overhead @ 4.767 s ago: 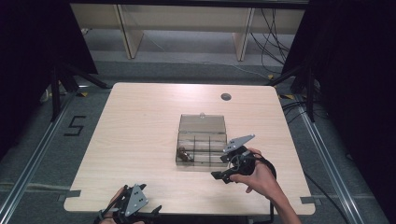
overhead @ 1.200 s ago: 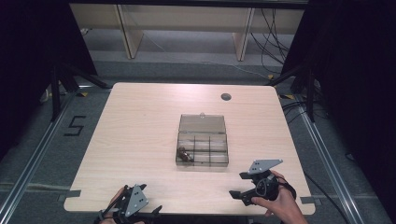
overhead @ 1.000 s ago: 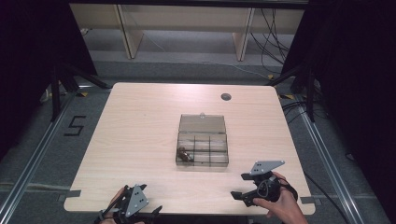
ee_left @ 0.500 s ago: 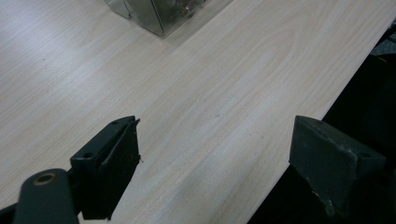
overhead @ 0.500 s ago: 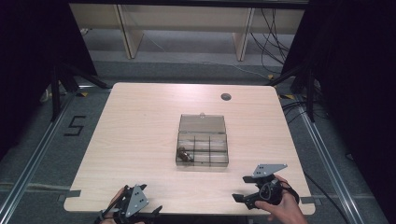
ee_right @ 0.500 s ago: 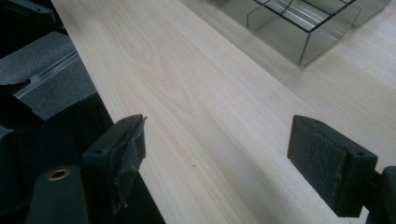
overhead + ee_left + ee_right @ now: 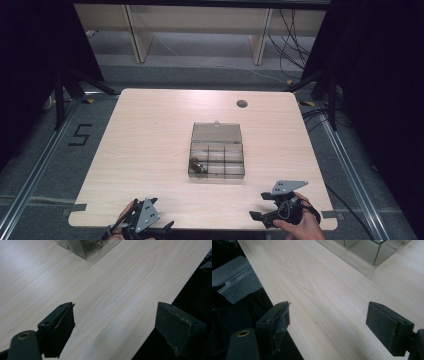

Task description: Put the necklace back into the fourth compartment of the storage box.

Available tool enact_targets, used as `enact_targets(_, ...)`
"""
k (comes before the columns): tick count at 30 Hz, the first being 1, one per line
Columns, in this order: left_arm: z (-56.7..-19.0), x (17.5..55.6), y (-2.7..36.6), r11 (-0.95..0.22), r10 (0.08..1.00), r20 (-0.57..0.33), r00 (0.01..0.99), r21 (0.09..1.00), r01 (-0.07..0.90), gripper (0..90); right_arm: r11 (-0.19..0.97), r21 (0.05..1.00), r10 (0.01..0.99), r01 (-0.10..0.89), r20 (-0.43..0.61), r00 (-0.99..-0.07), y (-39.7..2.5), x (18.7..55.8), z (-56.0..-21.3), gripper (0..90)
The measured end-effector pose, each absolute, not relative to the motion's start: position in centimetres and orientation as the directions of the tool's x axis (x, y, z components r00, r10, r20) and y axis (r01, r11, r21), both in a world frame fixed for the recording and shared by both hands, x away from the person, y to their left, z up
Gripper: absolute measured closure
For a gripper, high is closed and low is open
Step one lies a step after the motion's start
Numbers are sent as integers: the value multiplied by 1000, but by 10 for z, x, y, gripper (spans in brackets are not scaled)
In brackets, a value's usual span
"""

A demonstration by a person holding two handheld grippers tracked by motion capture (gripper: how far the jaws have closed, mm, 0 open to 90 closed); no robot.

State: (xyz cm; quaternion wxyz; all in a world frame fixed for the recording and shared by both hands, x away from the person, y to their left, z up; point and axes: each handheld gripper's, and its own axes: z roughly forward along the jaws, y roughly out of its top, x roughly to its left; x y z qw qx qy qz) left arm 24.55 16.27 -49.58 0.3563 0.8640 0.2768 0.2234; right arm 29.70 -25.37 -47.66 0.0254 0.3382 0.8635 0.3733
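Note:
A clear plastic compartment box [image 7: 224, 161] sits mid-table with its lid [image 7: 216, 133] laid open at the back. Small brown bits [image 7: 198, 167] lie in its front-left compartment. My left gripper [image 7: 159, 228] hovers at the table's front-left edge, held by a hand, jaws wide apart and empty. The left gripper view has my left gripper [image 7: 115, 320] over bare wood, with the box corner [image 7: 85, 247] far ahead. My right gripper [image 7: 260, 206] is at the front right, well clear of the box, open and empty. In the right gripper view my right gripper [image 7: 328, 320] straddles the table edge, the box [image 7: 372, 250] ahead.
A round cable hole [image 7: 242, 104] lies near the table's back right. A wooden shelf frame [image 7: 195, 25] stands behind the table, with cables [image 7: 295, 45] on the floor to its right. A "5" mark [image 7: 80, 135] is taped on the floor at left.
My right gripper has drawn back from beside the box to the table's front-right edge and sunk slightly lower. The left gripper has stayed put.

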Motion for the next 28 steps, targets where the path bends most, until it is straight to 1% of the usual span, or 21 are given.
enact_targets(3, -496, 245, 163, -589, 641, 188, 744, 742, 320, 155, 493, 658, 608, 570, 208, -766, -255, 295, -479, 200)
enact_targets(4, -495, 246, 163, -601, 631, 204, 748, 739, 305, 155, 491, 663, 606, 565, 206, -769, -255, 295, -479, 200)
enact_targets(6, -495, 246, 164, -608, 625, 210, 752, 735, 300, 155, 494, 658, 610, 569, 204, -765, -255, 294, -479, 200)
enact_targets(7, -496, 246, 163, -596, 636, 192, 748, 737, 318, 155, 498, 663, 606, 559, 196, -771, -256, 294, -480, 200)
enact_targets(9, -496, 246, 163, -610, 628, 209, 750, 730, 307, 155, 491, 654, 612, 576, 212, -762, -255, 291, -481, 200)
enact_targets(12, -496, 245, 163, -598, 638, 194, 745, 734, 321, 155, 503, 658, 604, 561, 196, -773, -258, 290, -483, 200)
enact_targets(13, -496, 246, 163, -598, 638, 194, 745, 734, 321, 155, 497, 654, 611, 571, 203, -765, -259, 289, -483, 199)
enact_targets(15, -496, 246, 163, -604, 633, 203, 747, 733, 312, 155, 494, 664, 613, 561, 192, -767, -260, 289, -483, 200)
enact_targets(18, -496, 245, 163, -599, 637, 194, 746, 734, 321, 155, 497, 663, 611, 560, 191, -769, -262, 289, -483, 200)
enact_targets(22, -496, 246, 163, -610, 628, 208, 750, 730, 308, 155, 489, 661, 621, 569, 195, -760, -263, 288, -484, 199)
enact_targets(23, -496, 246, 163, -598, 638, 195, 745, 734, 320, 155, 488, 660, 623, 572, 196, -757, -264, 288, -484, 199)
enact_targets(28, -496, 245, 163, -597, 641, 195, 742, 735, 322, 155, 486, 661, 622, 572, 198, -758, -264, 289, -484, 195)
